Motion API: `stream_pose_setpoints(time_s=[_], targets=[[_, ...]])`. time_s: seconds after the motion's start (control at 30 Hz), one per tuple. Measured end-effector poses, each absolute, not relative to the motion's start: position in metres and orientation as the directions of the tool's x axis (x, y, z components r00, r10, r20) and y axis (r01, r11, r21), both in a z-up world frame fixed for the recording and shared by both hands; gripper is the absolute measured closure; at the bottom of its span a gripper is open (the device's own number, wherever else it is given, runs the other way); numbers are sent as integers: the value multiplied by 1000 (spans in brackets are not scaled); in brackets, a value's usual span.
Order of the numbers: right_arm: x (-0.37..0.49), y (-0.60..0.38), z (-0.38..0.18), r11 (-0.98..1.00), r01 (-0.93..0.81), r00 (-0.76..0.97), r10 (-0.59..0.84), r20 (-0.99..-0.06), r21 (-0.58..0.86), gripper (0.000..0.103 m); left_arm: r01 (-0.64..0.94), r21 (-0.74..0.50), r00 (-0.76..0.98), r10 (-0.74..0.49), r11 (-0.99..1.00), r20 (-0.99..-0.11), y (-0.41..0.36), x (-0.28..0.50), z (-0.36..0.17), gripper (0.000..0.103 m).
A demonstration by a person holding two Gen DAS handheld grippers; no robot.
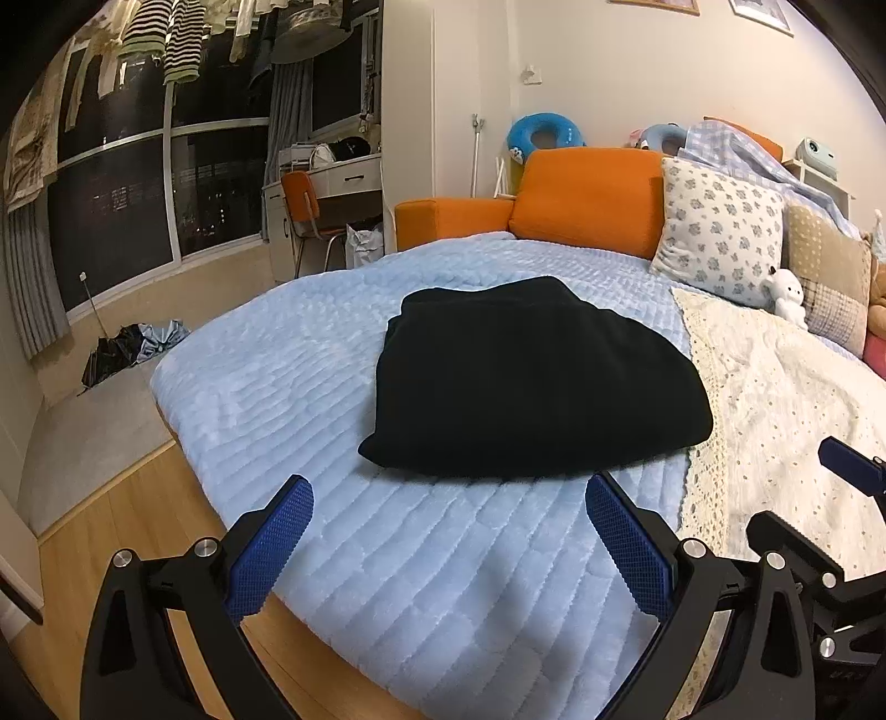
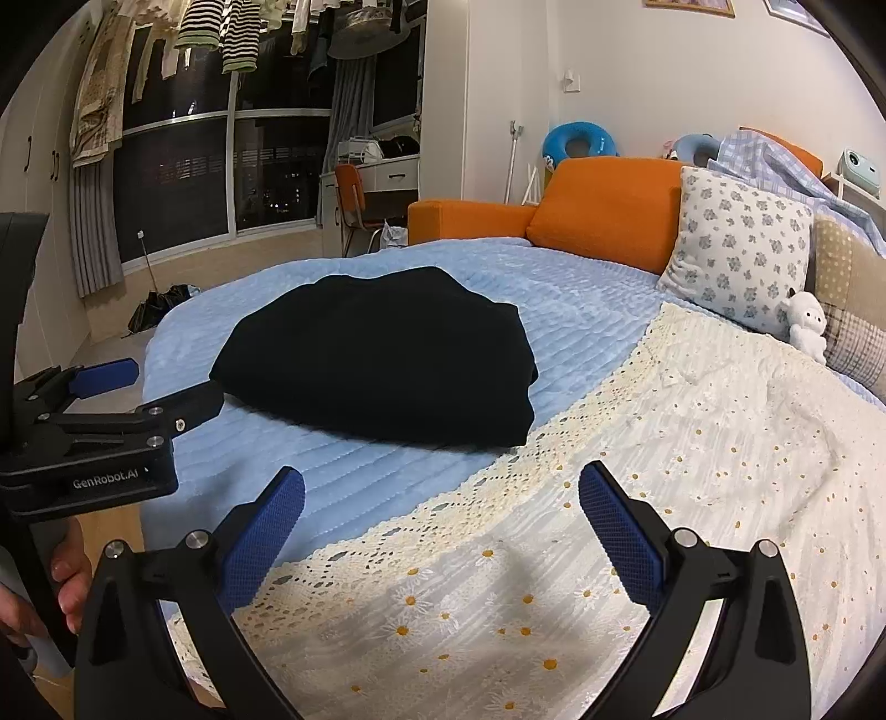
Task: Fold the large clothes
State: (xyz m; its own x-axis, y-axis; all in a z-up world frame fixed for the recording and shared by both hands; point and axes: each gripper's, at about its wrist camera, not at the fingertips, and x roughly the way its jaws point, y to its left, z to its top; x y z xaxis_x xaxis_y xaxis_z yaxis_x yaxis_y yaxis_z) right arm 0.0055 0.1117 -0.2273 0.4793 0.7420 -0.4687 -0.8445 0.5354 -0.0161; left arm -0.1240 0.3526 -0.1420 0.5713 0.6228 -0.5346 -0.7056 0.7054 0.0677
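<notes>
Bedroom at night, dark window at left with laundry hanging above it, orange sofa sitting behind the bed. Blue quilt is covering most of the bed, cream lace spread is lying over its right part, overlapping the quilt edge. Floral pillow is leaning against the back at right, small white plush sitting just beside it

Black garment is lying folded into a compact bundle on the quilt, roughly mid-bed, its right edge near the lace border; cannot tell whether it is touching the border. Nothing is gripping it

Left gripper is hovering over the near edge of the quilt, jaws spread wide, nothing between them, blue pads apart from the garment. Garment is sitting just ahead of the tips, no contact

Right gripper is hovering over the lace spread, jaws also spread wide and empty, garment ahead and to its left, well clear

In the right wrist view the left gripper is showing at the left edge, with a hand holding its handle below. In the left wrist view part of the right gripper is showing at the right edge

Wood floor is showing left of the bed, a dark umbrella lying on the floor by the window
</notes>
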Motion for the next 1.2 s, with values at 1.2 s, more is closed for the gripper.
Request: stream_pose_setpoints(time_s=[1.2], targets=[[8,107,-229,564,-826,499,732,-464,3,5,-665,98,579,595,740,-558,349,-111,-155,3]])
